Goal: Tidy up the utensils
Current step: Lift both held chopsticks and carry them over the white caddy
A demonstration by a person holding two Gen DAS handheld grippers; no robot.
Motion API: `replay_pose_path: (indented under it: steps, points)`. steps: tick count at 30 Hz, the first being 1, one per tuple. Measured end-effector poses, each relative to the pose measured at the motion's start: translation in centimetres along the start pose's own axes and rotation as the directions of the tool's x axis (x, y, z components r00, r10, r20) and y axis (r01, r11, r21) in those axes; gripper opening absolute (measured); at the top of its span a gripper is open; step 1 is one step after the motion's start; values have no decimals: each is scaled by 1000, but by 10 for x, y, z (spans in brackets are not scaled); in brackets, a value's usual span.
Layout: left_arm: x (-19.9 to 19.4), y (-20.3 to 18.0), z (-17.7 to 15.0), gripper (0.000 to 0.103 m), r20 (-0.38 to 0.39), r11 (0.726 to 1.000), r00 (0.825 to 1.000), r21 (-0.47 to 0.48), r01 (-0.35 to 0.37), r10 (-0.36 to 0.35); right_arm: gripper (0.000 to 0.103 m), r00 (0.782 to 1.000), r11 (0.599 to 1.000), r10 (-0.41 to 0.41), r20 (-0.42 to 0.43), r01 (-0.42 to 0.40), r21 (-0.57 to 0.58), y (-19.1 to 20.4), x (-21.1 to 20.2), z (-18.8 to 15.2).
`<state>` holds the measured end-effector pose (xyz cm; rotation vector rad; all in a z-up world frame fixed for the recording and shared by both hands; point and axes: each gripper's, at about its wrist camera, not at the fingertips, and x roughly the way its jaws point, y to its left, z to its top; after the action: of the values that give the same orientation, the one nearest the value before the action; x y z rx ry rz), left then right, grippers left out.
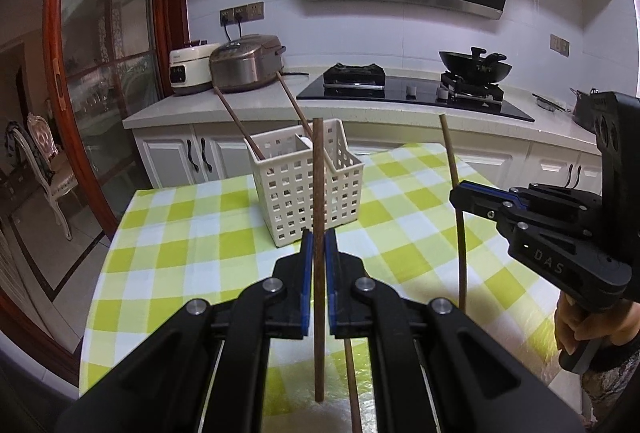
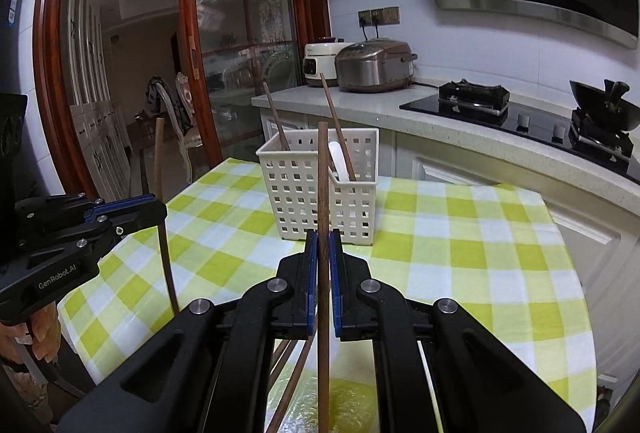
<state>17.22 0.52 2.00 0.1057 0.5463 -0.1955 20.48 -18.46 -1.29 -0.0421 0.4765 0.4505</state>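
brown wood is standing upright in both your grippers: your left gripper (image 1: 319,245) is pinching one chopstick (image 1: 319,193) between its blue-padded fingers (image 1: 307,265), and your right gripper (image 2: 324,245) is pinching a second chopstick (image 2: 323,193) the same way, fingers (image 2: 311,265) pressed against the stick on either side. each stick is poking up past the fingertips and hanging down below them, over the near edge of the checked surface (image 1: 180,253). you are holding the two grippers side by side, the right one showing at the right edge of the left view with its stick near vertical. ahead of both, the white basket (image 1: 308,185) is sitting on the surface toward its far side, with two more chopsticks (image 1: 236,121) leaning out of it to the left and a white utensil (image 2: 340,161) tucked inside. more brown sticks (image 2: 292,385) are lying on the surface beneath your right gripper. behind the basket, a counter is carrying a rice cooker (image 1: 246,63) and a wok (image 1: 474,65).
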Motion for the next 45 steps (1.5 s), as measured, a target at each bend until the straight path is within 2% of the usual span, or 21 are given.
replay_pose_path:
  steps: [11, 30, 39, 45]
  points:
    - [-9, 0, 3, 6, 24, 1000, 1000, -3, -2, 2, 7, 999, 1000, -8, 49, 9, -24, 5, -16, 5]
    - [-14, -2, 22, 6, 67, 1000, 998, 6, -3, 3, 7, 997, 999, -33, 74, 35, -29, 1, -10, 23]
    - [-22, 3, 64, 6, 132, 1000, 991, 4, -1, 1, 7, 993, 998, -46, 111, 50, -32, -8, 2, 65]
    - [-18, 11, 108, 6, 166, 1000, 986, -19, 5, -2, 7, 990, 997, -49, 135, 56, -44, -9, 15, 95]
